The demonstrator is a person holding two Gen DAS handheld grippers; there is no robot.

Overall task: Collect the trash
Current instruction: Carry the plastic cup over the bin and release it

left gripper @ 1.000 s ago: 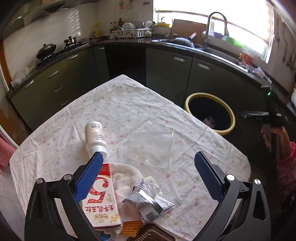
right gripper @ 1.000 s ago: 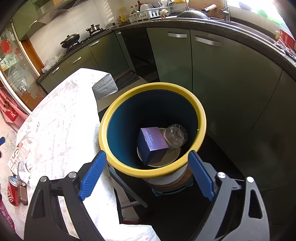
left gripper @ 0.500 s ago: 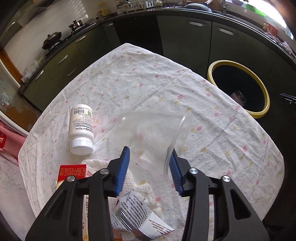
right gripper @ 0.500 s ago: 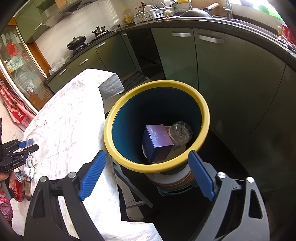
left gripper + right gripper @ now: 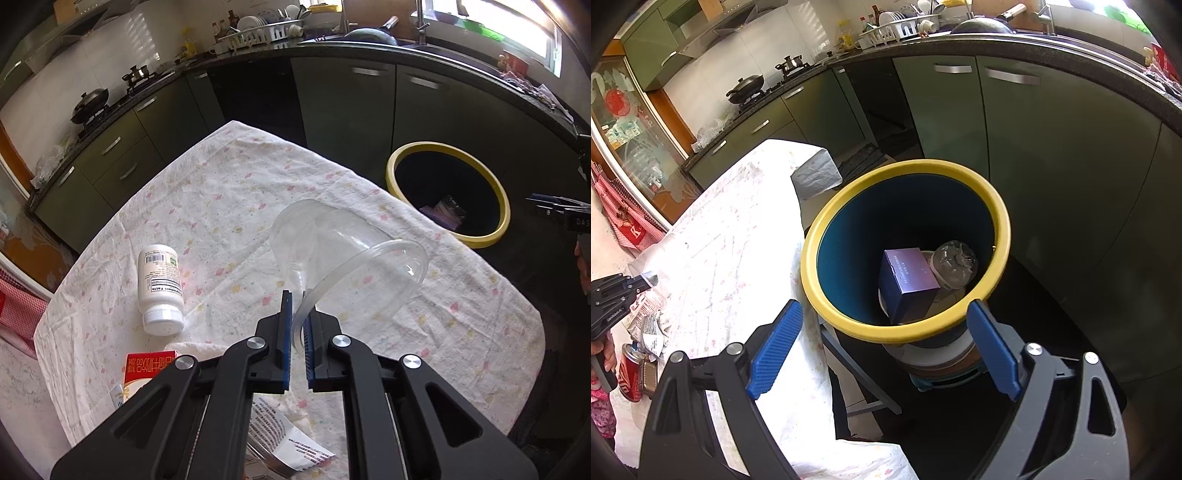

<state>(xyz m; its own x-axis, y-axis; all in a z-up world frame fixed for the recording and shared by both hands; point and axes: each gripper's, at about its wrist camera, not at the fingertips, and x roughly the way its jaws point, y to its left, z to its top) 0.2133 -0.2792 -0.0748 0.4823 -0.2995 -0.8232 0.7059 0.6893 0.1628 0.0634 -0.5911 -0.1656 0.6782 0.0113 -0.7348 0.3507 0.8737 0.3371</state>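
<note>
A clear plastic cup [image 5: 343, 254] lies tilted over the flowered tablecloth [image 5: 229, 206], and my left gripper [image 5: 297, 314] is shut on its squashed rim. To its left a white pill bottle [image 5: 160, 284] lies on its side. A red carton [image 5: 147, 369] and a printed wrapper [image 5: 288, 443] sit close under the gripper. The yellow-rimmed bin [image 5: 448, 158] stands past the table's right edge. In the right wrist view my right gripper [image 5: 882, 343] hangs open over that bin [image 5: 905, 328], which holds a purple box [image 5: 908, 282] and a crumpled clear bottle [image 5: 955, 264]. The left gripper [image 5: 637, 282] shows at the far left there.
Dark green cabinets [image 5: 354, 107] and a black counter with a dish rack [image 5: 264, 31] run behind the table. A red can [image 5: 628, 373] lies at the table's near end. A person's hand [image 5: 605, 356] holds the left gripper's handle.
My left gripper moved forward over the table and shut on the clear cup's rim, tipping the cup up off the cloth. The right gripper stayed open above the bin.
</note>
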